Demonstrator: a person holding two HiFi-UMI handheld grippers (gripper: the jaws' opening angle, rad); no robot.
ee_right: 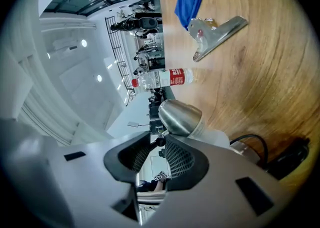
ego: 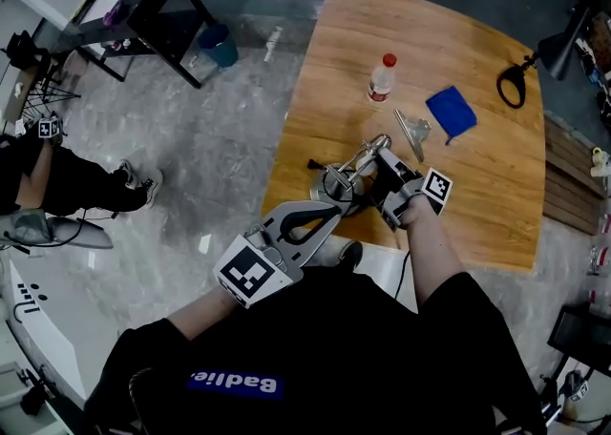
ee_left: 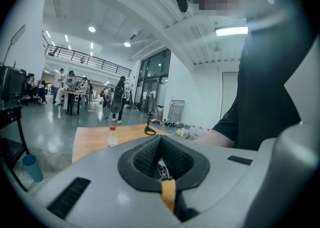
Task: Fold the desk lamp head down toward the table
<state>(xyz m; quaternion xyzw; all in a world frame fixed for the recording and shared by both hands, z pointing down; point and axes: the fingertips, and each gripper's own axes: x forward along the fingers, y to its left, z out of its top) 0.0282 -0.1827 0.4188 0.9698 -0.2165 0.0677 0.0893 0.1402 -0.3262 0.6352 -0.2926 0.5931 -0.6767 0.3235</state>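
A silver desk lamp (ego: 355,171) stands near the table's front left edge, its arm folded low. In the head view my left gripper (ego: 332,207) reaches the lamp's round base (ego: 339,193) from the near side. In the left gripper view its jaws (ee_left: 160,139) are closed, with a thin metal part showing in the slit between the pads. My right gripper (ego: 385,162) lies level beside the lamp head. The right gripper view shows the shiny conical lamp head (ee_right: 180,117) just past my right gripper (ee_right: 160,144). Its jaws stand apart with a small dark knob at their tips, and the pads are not pressing.
On the wooden table (ego: 496,195) lie a clear bottle with a red cap (ego: 382,77), a blue cloth (ego: 451,112) and a metal clip (ego: 412,130). A black lamp (ego: 558,47) stands at the far right corner. A black cable (ee_right: 255,144) runs by the base. A seated person (ego: 57,185) is on the left.
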